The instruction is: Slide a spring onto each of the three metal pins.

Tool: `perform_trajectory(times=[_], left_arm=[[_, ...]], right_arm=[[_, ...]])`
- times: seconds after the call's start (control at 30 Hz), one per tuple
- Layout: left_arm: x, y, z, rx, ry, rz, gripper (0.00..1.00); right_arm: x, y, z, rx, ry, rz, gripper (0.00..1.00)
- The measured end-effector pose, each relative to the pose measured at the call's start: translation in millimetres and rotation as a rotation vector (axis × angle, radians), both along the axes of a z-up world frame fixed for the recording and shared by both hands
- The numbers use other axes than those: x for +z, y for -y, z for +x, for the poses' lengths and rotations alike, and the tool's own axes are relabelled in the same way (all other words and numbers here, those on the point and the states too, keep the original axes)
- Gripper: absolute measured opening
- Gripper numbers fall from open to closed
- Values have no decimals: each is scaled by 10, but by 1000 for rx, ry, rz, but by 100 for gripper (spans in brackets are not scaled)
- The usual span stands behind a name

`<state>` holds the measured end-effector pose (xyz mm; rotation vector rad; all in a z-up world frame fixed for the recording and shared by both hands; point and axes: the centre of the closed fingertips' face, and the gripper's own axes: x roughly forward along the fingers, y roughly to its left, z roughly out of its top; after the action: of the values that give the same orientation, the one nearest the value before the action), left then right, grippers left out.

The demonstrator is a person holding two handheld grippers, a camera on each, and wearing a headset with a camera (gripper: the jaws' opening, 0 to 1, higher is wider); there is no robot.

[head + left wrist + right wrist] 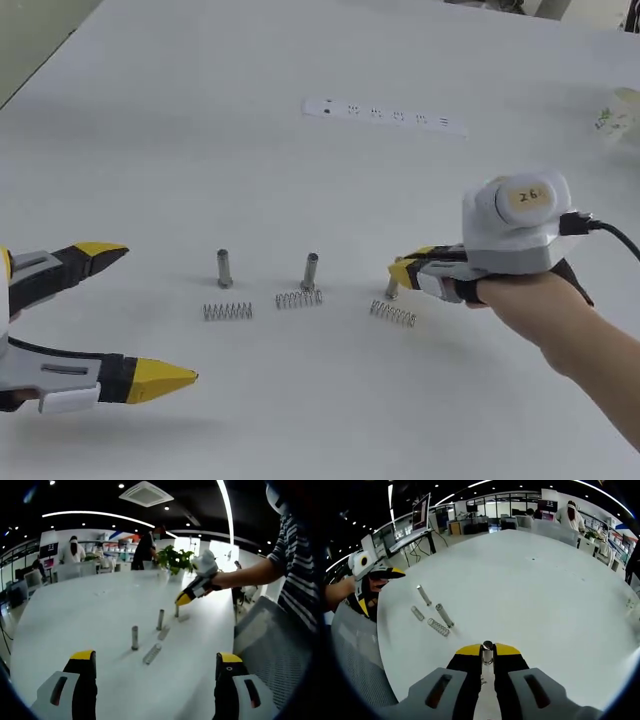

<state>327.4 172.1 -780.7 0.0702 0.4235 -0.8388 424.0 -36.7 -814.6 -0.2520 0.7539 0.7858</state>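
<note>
While clamped shut on rightmost short grey upright metal pin [487, 654]: right claw [400, 272], above white table [150, 150]. Small coiled steel spring [392, 313]: flat, long axis crosswise, just beside that pin, on person's side. Left claw [160, 313]: spread wide, empty, well apart leftward; nearer to other two pins [224, 268] and springs [228, 311].

Three pins [311, 271] in a row on the table [300, 190], a spring [298, 298] before each, power strip [385, 115] behind
</note>
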Motion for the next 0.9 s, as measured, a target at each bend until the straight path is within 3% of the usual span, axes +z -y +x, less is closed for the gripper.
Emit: perform_trajectory(times=[0.5,0.9], left_arm=[[-3,8,3,-1,1,-4,96],[-23,2,-25,0,-5,-1,96]], right_arm=[[-19,30,-79,31,15,-38,5],[2,-9,-99,40,16,-25,7]])
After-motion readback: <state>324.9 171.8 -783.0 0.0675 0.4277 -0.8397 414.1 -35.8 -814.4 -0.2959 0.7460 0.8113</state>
